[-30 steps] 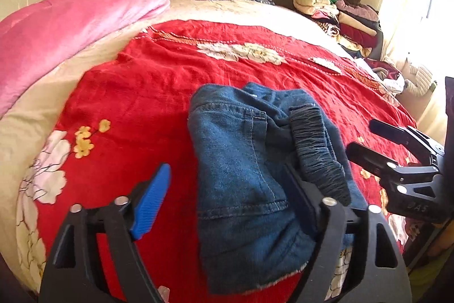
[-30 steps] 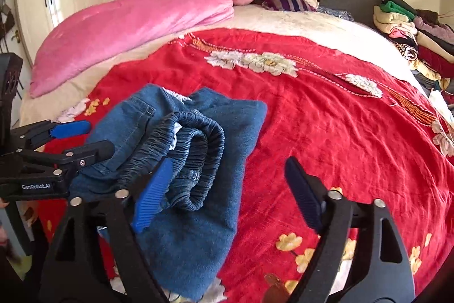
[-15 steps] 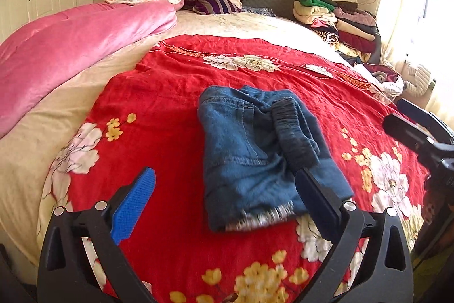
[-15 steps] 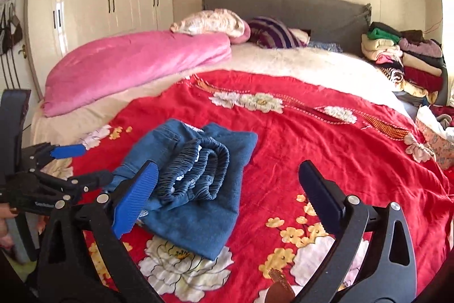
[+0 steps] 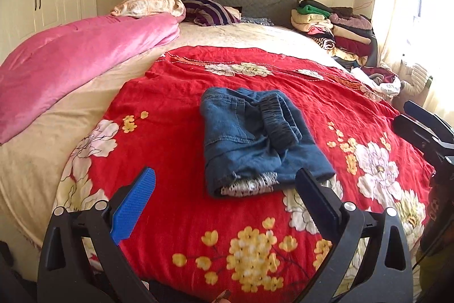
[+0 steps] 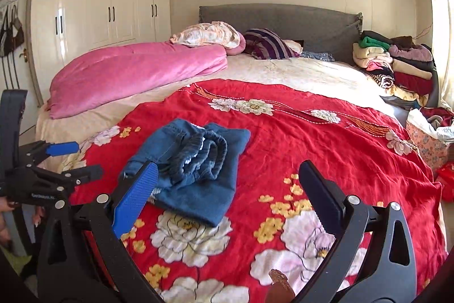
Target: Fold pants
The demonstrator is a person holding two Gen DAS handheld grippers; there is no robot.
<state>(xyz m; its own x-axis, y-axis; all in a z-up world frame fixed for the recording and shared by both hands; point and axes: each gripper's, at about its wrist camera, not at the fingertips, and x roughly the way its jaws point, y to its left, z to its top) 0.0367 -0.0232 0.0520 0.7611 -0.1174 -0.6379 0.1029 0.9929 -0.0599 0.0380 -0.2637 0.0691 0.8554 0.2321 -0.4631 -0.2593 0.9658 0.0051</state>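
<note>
The blue denim pants (image 5: 258,138) lie folded into a compact bundle on the red floral blanket (image 5: 170,110), elastic waistband on top; they also show in the right wrist view (image 6: 195,169). My left gripper (image 5: 227,189) is open and empty, held back from the near edge of the bundle. My right gripper (image 6: 227,183) is open and empty, to the right of the pants and above the blanket. Each gripper shows at the edge of the other's view, the right one (image 5: 422,127) and the left one (image 6: 56,161).
A pink quilt (image 5: 73,61) lies along the bed's left side. Pillows (image 5: 210,10) sit at the grey headboard. A stack of folded clothes (image 5: 332,27) stands at the far right. A basket (image 6: 428,138) sits off the right edge. White wardrobes (image 6: 99,10) line the left wall.
Both grippers have pulled back and up from the pants, which now lie free on the blanket. More of the room shows in both views.
</note>
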